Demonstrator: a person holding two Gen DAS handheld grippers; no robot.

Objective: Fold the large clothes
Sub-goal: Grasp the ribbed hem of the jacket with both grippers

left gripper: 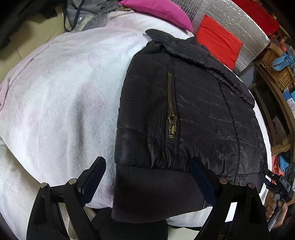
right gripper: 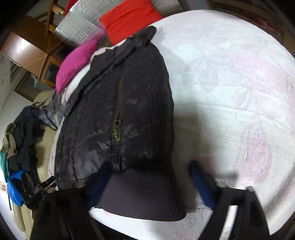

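Jaws on both our left gripper (left gripper: pixel 147 186) and right gripper (right gripper: pixel 147 186) gape around the ribbed hem (left gripper: pixel 153 192), unpinched. Our padded jacket (left gripper: pixel 184 110) lies on the bed's white blanket (left gripper: pixel 64 101): soft, slippery, bulky; grip the hem corners.

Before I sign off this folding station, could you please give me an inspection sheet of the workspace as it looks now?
Surface: white fleece blanket, pale pink pattern, bare beside the garment.
Job's things: black jacket lying flat, brass zipper closed, ribbed hem nearest the grippers.
Clutter: magenta cushion, red cushion, heap of dark clothes.
Grippers: left gripper open, straddling the hem's left corner; right gripper open around the right corner, pads not pressing.
Cables: nothing seen.
Surroundings: silver foil sheet, wicker basket, wooden cabinet.
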